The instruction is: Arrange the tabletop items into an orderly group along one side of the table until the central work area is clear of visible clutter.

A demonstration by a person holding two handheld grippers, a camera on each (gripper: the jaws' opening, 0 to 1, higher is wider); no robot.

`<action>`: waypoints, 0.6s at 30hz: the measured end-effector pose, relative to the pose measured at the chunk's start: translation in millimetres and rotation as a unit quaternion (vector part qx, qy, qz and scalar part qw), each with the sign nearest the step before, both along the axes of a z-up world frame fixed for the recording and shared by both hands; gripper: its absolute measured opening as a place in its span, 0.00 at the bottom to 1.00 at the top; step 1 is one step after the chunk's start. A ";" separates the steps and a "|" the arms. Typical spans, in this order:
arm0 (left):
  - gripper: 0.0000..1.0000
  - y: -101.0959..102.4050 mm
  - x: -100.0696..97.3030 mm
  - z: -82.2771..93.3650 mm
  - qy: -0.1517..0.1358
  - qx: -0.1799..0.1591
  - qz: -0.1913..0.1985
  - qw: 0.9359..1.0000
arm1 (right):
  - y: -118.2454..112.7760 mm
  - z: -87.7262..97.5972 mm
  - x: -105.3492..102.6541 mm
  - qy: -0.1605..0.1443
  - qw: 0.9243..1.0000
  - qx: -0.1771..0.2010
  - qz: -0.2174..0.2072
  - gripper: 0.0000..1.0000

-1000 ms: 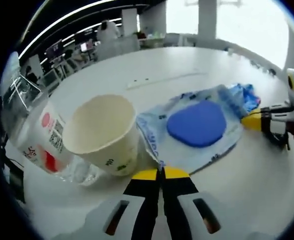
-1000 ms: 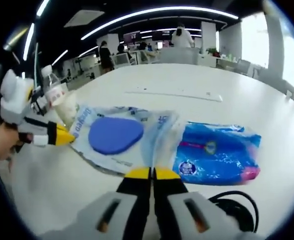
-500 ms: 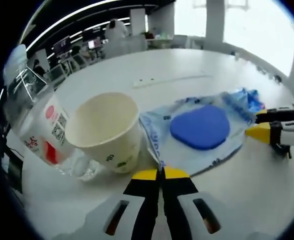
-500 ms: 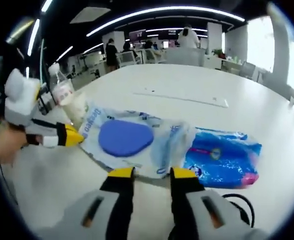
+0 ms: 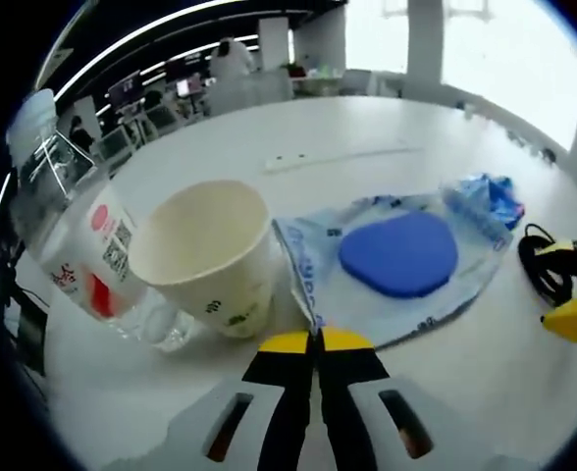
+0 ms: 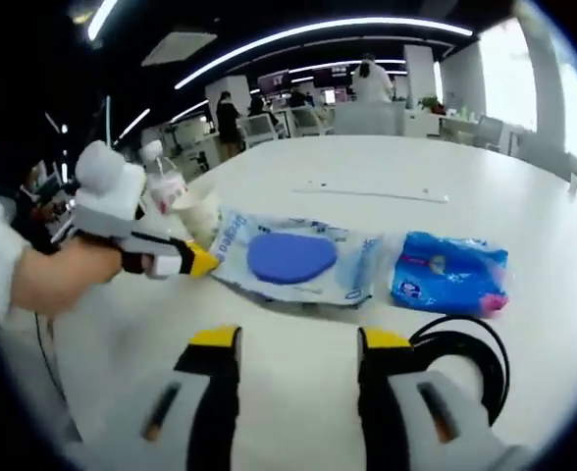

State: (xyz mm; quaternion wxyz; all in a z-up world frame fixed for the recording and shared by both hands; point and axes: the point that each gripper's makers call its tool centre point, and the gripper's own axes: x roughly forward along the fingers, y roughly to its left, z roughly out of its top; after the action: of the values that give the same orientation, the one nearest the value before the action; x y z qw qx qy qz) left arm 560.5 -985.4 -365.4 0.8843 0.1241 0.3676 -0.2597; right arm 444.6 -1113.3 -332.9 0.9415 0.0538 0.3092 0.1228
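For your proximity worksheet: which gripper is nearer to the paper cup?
Left. The left gripper sits right beside the paper cup, shut on the wipes pack; the right gripper is open, well back from it.

I see a large white table (image 6: pixel 387 172) in an open-plan office, under long curved ceiling light strips (image 6: pixel 298 39). Bright windows (image 5: pixel 504 49) flank white pillars (image 5: pixel 424 39). What look like desks with monitors (image 6: pixel 269 83) stand far behind.

Before you on the white table (image 5: pixel 367 128): an upright paper cup (image 5: pixel 207 257), a tipped plastic bottle (image 5: pixel 78 257) to its left, a blue-lidded wipes pack (image 5: pixel 392 257) flat to its right, a blue packet (image 6: pixel 449 276) beyond, black cable (image 6: pixel 462 345) nearby.
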 end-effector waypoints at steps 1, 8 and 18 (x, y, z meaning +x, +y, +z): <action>0.00 0.0 -0.1 -0.1 0.000 -0.001 0.002 1.000 | 5.4 0.8 -2.2 -0.005 1.000 0.004 0.008 0.47; 0.00 0.3 0.7 -0.7 -0.001 0.002 0.001 1.000 | 31.0 -0.3 18.0 -0.026 0.997 -0.002 0.079 0.59; 0.00 0.6 0.8 -1.4 -0.003 0.003 -0.006 1.000 | 34.6 -16.1 49.2 0.011 0.993 0.026 0.111 0.81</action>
State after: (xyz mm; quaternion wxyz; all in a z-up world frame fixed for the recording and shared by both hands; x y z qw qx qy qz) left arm 561.3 -984.9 -366.8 0.8836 0.1295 0.3646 -0.2636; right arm 493.8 -1078.7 -349.0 0.9170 0.0445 0.3201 0.2338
